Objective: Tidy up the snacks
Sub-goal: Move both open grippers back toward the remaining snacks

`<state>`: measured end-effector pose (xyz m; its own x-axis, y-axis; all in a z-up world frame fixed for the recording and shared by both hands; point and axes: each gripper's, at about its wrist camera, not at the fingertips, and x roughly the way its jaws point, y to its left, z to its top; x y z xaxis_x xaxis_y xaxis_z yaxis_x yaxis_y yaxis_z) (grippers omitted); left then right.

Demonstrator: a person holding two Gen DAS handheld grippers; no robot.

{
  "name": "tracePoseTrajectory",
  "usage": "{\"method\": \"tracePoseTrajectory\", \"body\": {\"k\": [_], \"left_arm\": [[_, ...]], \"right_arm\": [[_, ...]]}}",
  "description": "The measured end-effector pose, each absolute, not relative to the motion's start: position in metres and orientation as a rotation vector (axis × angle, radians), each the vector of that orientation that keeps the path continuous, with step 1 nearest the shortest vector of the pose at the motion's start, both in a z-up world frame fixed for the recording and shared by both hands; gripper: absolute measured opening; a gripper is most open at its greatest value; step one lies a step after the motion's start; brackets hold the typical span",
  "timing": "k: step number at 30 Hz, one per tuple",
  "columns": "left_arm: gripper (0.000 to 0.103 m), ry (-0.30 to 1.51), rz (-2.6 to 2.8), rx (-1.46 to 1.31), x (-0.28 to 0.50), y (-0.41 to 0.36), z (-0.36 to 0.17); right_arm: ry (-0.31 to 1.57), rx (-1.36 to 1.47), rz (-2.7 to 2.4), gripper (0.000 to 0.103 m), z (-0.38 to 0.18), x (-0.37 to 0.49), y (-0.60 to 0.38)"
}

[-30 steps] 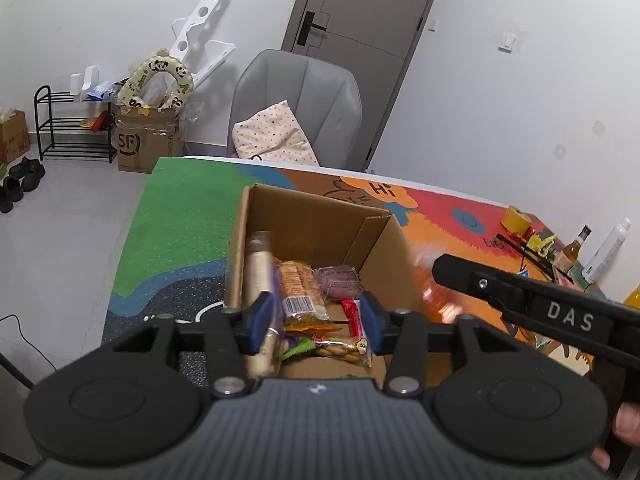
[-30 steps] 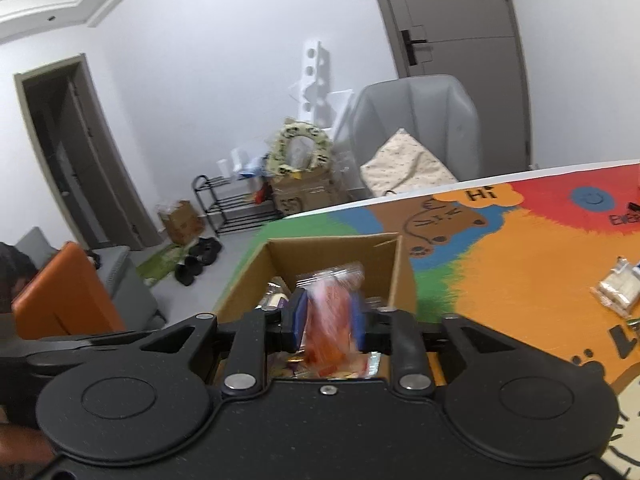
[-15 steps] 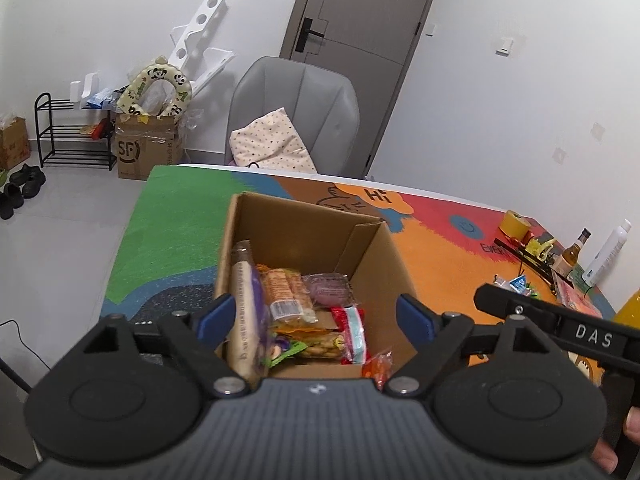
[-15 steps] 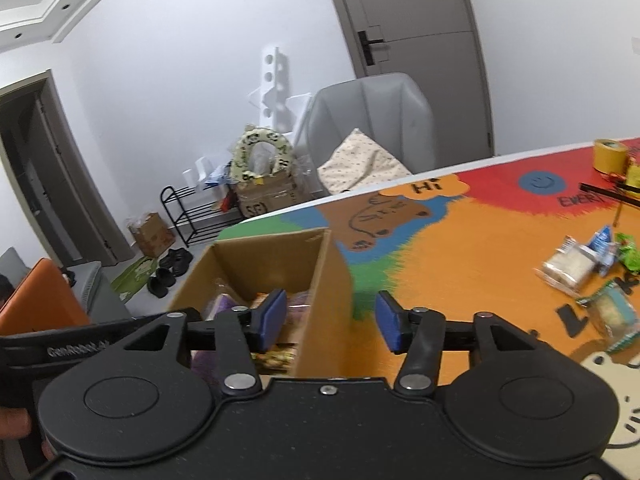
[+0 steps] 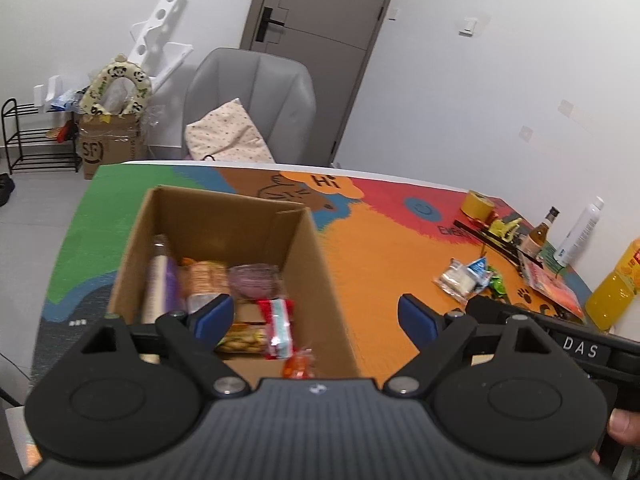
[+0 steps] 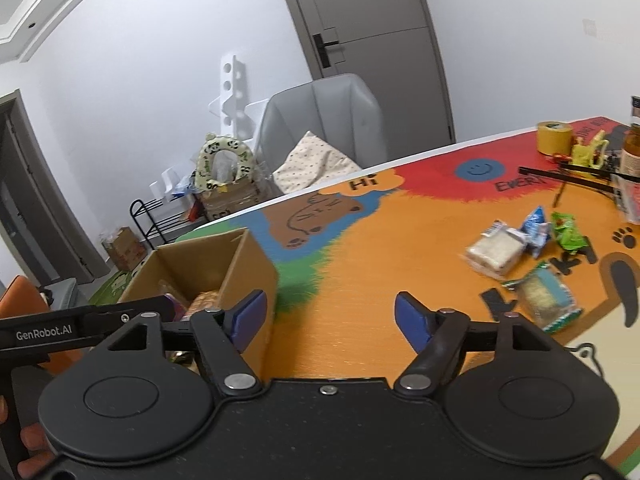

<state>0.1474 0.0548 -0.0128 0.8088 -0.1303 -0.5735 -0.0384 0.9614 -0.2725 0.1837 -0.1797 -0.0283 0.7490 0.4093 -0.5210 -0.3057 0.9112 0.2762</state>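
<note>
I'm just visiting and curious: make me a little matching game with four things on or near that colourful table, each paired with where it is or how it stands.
Things:
1. cardboard box
2. roll of yellow tape
3. dotted cushion
4. right claw

Places or states:
A. on the grey chair
B. open, with nothing between its pads
C. on the table's red patch, far side
D. holding several snack packs

Pairs: 1-D, 2-C, 3-A, 4-B

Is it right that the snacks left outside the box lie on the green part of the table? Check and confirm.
Not quite. The loose snacks outside the cardboard box lie on the orange part of the table, not the green; the right wrist view shows it.
</note>
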Motion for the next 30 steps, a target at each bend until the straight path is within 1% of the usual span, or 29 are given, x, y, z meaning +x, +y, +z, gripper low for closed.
{"method": "tracePoseTrajectory", "body": {"k": [3,5,19,30], "left_arm": [[0.089,0.627,-0.060,-0.272,0.150,0.043,-0.013],[0.093,0.628,-0.071,-0.271,0.152,0.035,-0.013],[0.093,0.664,-0.161,-0.250,0.174,-0.017,-0.019],[0.093,0.689,-0.222,-0.225,0.195,-0.049,-0.028]], "right_arm": [[0.613,0.188,0.375,0.074,-0.032,0.185,-0.194],[0.619,0.192,0.361,0.075,-0.034,0.185,-0.204],[0.640,0.212,0.255,0.076,-0.048,0.185,-0.269],[0.651,0.210,0.196,0.076,-0.056,0.192,-0.293]]}}
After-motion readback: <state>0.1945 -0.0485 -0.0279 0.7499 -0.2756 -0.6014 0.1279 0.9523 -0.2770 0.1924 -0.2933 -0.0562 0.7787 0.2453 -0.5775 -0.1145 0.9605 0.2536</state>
